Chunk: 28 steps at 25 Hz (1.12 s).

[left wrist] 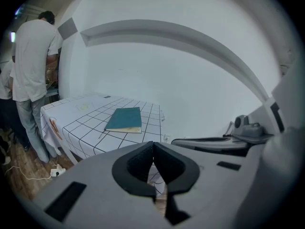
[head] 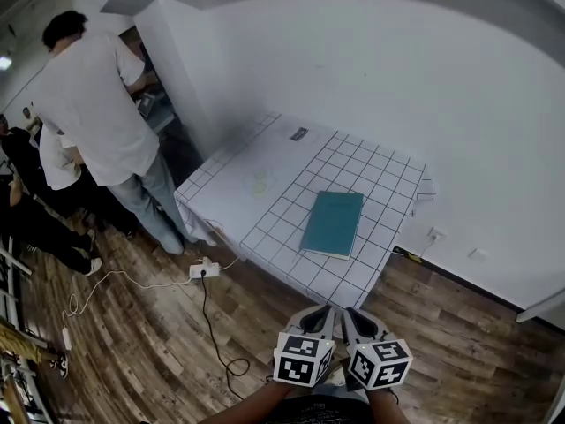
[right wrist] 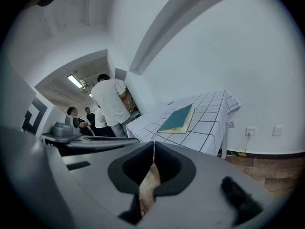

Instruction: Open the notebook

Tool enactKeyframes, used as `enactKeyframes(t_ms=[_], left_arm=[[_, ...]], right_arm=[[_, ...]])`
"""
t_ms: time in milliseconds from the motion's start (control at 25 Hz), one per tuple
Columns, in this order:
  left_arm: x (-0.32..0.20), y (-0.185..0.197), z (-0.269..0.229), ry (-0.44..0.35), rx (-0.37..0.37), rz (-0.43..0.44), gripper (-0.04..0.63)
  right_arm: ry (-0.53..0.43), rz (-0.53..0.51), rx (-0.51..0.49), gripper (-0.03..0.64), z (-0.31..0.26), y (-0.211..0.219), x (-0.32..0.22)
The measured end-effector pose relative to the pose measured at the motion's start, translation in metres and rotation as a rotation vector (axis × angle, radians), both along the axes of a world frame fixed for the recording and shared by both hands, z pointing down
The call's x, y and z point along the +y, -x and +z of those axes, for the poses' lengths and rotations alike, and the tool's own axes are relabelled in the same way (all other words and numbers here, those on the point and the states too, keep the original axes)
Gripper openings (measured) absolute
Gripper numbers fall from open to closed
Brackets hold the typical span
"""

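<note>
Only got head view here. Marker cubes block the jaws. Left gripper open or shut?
Observer: Left gripper is shut, pads together, nothing between them.
Operator: Right one?
Observer: Right gripper is shut too, empty.
Operator: Where's the notebook relative to the left jaws?
Observer: In the left gripper view the notebook lies closed on the table, ahead and left of the jaw line, its cream page edge facing the gripper.

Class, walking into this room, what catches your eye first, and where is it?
A closed teal notebook lies on the grid-clothed table by the white wall. A person in a white shirt stands left of the table, back turned. The left gripper and right gripper are shut above the wood floor.
</note>
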<state>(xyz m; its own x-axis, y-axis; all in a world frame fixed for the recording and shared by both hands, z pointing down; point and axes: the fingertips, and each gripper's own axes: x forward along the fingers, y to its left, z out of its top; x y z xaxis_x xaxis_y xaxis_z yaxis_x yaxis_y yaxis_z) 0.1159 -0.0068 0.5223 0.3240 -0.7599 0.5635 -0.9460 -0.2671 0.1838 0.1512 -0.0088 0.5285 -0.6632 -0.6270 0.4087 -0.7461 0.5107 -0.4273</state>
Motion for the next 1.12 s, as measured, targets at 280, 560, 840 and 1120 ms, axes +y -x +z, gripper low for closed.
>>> enactKeyframes(t_ms=[280, 560, 840, 1120], left_arm=[[-0.011, -0.008, 0.0, 0.003, -0.01, -0.008, 0.011], [-0.026, -0.01, 0.003, 0.004, -0.008, 0.016, 0.011], [-0.061, 0.002, 0.009, 0.012, -0.001, 0.087, 0.011], [-0.107, 0.027, 0.009, 0.023, -0.004, 0.167, 0.011]], right_arm=[[0.005, -0.007, -0.014, 0.014, 0.001, -0.009, -0.014], [0.009, 0.009, -0.014, 0.014, 0.002, -0.012, -0.028], [0.021, 0.082, 0.004, 0.014, 0.013, -0.003, -0.063], [0.067, 0.169, 0.021, 0.015, 0.025, 0.012, -0.099]])
